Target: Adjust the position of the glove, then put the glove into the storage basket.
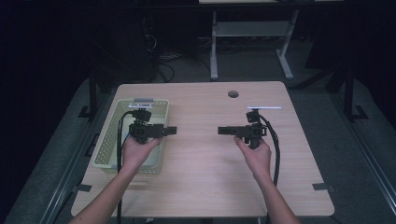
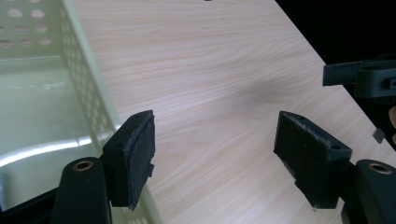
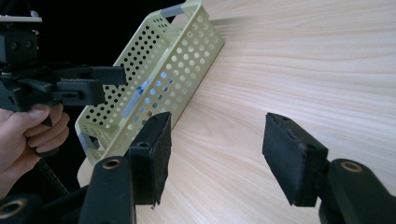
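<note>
I see a pale yellow-green perforated plastic basket (image 1: pixel 161 105) lying on the left part of the light woodgrain table (image 1: pixel 210 154). My left gripper (image 1: pixel 172 131) hovers above the basket's right wall, jaws parted on nothing, foam-faced pads (image 2: pixel 140 154) rough and black. My right gripper (image 1: pixel 223 131) faces it across bare tabletop, jaws likewise apart and empty. The basket sits well left of these.
</note>
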Motion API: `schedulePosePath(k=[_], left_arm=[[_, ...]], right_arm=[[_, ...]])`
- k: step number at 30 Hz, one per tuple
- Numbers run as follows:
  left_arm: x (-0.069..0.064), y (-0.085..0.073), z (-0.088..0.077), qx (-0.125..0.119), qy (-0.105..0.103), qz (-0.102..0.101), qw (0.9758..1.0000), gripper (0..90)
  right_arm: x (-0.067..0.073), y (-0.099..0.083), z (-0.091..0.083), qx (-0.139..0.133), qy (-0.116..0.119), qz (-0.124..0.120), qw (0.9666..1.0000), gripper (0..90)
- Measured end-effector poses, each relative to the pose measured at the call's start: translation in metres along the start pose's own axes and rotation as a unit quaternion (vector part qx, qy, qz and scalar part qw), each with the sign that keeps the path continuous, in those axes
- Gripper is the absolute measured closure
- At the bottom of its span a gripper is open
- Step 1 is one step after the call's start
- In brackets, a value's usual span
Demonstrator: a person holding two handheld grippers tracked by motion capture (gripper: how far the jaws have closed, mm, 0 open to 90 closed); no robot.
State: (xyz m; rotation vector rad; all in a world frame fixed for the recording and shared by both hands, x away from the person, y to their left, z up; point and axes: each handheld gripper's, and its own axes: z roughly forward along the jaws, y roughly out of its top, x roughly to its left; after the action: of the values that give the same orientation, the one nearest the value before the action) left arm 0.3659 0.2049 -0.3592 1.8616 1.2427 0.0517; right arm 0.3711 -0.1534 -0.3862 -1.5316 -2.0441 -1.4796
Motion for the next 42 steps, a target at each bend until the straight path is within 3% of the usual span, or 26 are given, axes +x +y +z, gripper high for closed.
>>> schedulePosePath(k=[6, 21, 42], left_arm=[[-0.010, 0.000, 0.003, -0.011, -0.010, 0.010, 0.9998, 28.5], [-0.029, -0.003, 0.019, -0.004, -0.030, 0.024, 0.9993, 26.8], [-0.062, -0.010, 0.043, -0.002, -0.049, 0.051, 0.9975, 25.4]], right_arm=[[-0.010, -0.007, -0.008, -0.007, -0.004, 0.008, 0.9999, 41.9], [-0.029, -0.015, -0.028, -0.012, -0.019, 0.021, 0.9995, 41.4], [-0.044, -0.029, -0.046, -0.017, -0.031, 0.031, 0.9989, 40.4]])
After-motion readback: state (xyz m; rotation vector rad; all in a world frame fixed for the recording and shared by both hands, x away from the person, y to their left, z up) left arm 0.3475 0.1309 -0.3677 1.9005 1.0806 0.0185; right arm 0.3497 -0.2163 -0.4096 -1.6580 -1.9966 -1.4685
